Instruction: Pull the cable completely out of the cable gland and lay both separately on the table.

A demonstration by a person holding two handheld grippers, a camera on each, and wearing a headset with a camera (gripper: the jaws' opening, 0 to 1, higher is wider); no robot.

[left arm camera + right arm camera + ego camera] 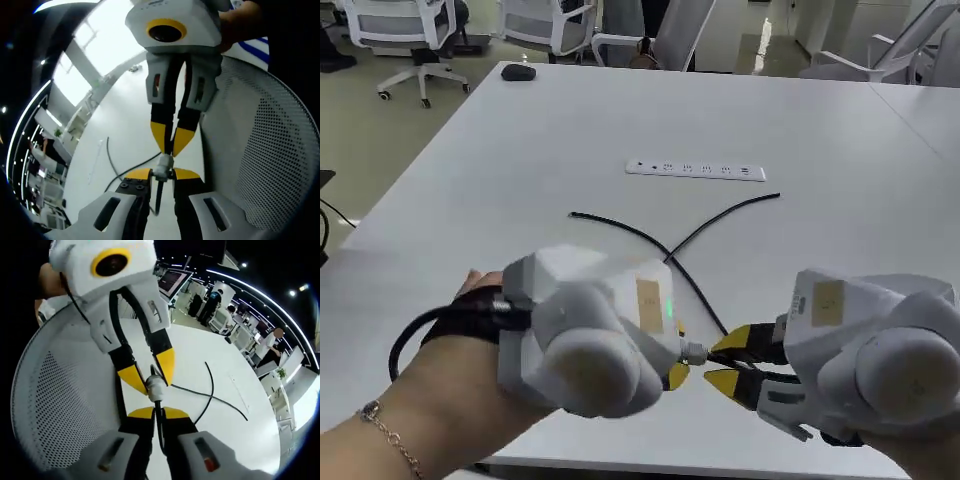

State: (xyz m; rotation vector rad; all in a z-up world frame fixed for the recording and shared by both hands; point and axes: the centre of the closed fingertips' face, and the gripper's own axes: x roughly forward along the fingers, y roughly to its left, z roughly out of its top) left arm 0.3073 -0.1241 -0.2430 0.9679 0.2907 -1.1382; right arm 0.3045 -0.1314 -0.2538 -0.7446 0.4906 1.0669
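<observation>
A small grey-white cable gland [692, 354] hangs between the two grippers above the table's near edge. My left gripper [680, 356] comes in from the left, its yellow-tipped jaws shut on the gland [162, 165]. My right gripper [721, 360] faces it from the right, shut on the black cable [159, 426] right behind the gland [154, 385]. The cable [695, 290] runs from the gland back over the white table [520, 160], where it crosses another black strand [730, 212]. In the left gripper view the right gripper [171, 146] closes just above the gland.
A white power strip [695, 170] lies flat beyond the cables. A black mouse [518, 72] sits at the far left corner, with office chairs [410, 30] behind the table. A mesh chair [260, 150] is close under the grippers.
</observation>
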